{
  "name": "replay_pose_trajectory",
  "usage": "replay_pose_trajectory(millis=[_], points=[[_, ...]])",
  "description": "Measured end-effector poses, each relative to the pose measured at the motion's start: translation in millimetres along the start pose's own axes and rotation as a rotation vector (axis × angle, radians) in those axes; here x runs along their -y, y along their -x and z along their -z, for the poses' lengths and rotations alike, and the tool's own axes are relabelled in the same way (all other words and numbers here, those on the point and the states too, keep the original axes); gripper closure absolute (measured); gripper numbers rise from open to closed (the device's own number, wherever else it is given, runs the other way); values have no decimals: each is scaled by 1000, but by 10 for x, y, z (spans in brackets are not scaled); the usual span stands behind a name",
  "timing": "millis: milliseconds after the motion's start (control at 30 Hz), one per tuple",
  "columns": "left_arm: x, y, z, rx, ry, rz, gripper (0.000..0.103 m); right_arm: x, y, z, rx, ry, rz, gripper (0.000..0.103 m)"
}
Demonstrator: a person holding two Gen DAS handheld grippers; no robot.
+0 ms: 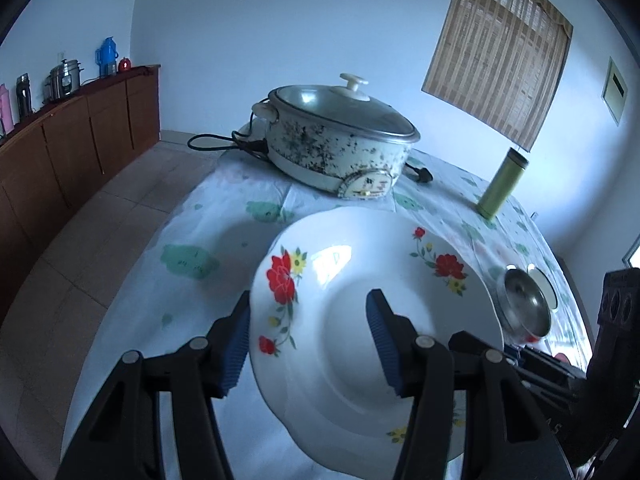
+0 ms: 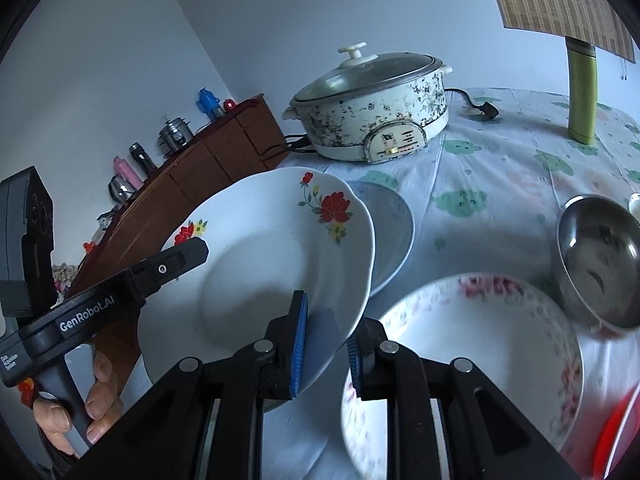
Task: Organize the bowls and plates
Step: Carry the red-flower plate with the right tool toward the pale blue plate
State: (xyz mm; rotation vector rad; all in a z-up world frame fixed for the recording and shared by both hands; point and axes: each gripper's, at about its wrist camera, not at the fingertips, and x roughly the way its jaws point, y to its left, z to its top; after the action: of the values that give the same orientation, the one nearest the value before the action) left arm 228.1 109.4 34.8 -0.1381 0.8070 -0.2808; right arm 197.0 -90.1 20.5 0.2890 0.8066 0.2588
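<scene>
A white plate with red flowers (image 1: 360,320) (image 2: 272,264) is held tilted above the table. My right gripper (image 2: 326,350) is shut on its near rim. My left gripper (image 1: 310,344) has its jaws wide apart, one finger outside the plate's left rim and one over its middle, so it looks open. The left gripper's body (image 2: 100,304) shows at the plate's left in the right wrist view. A second flowered plate (image 2: 480,352) lies on the table below right. A steel bowl (image 2: 600,256) (image 1: 524,304) stands beside it.
An electric cooker (image 1: 336,136) (image 2: 372,108) with a lid stands at the far side of the flowered tablecloth (image 1: 192,248). A green flask (image 1: 502,184) (image 2: 582,92) stands right of it. A wooden sideboard (image 1: 76,136) lines the left wall.
</scene>
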Motion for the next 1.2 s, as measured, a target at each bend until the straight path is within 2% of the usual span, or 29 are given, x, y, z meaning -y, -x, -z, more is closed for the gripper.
replay_pose_trajectory(millis=[333,633,1000,1200], points=[[24,-246,-198,2,1,-36,48,86,-247,-243,12,-38,23,83],[45,-647,-296,-35,25,-64,49,237,-544,-403,19,-88,102,83],[-47,-980,-257,-96,47,-97,49,357,-868,-414,-39,-121,137,83],[-35,-1054,-245,-110,45,-83,49,386,-916,-410,-45,-116,162,83]])
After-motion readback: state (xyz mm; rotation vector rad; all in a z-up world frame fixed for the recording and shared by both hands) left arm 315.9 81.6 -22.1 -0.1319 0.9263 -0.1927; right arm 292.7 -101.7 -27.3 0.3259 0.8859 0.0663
